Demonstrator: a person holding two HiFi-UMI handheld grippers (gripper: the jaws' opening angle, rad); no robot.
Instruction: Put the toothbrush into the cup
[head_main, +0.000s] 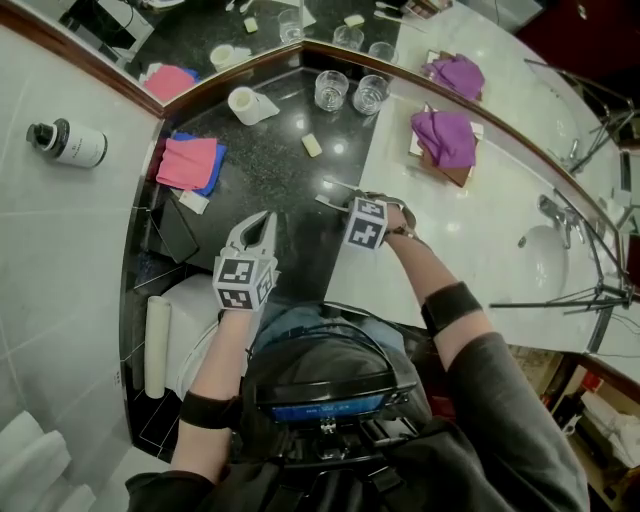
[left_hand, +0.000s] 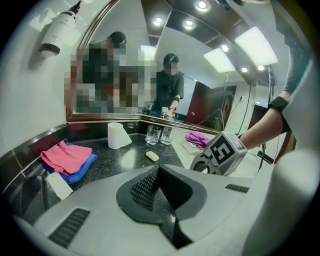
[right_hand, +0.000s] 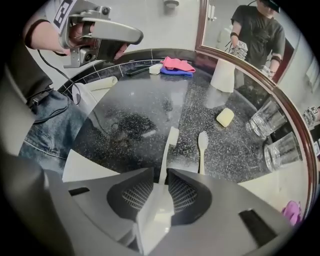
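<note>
A white toothbrush (right_hand: 169, 145) lies on the black granite counter (right_hand: 130, 100), its handle between the jaws of my right gripper (right_hand: 161, 172), which points steeply down and is shut on it. A second white toothbrush (right_hand: 202, 147) lies just to its right. In the head view the right gripper (head_main: 350, 203) is at the counter's front edge, over the toothbrushes (head_main: 331, 186). Two clear glass cups (head_main: 331, 89) (head_main: 369, 94) stand by the mirror; a white cup (head_main: 250, 105) lies on its side. My left gripper (head_main: 268, 222) hovers shut and empty.
A soap bar (head_main: 312, 145) lies mid-counter. Pink and blue cloths (head_main: 188, 162) are at the left, a purple cloth (head_main: 445, 137) on a wooden tray at the right. A sink (head_main: 540, 265) is far right, a bottle (head_main: 68, 143) on the left wall.
</note>
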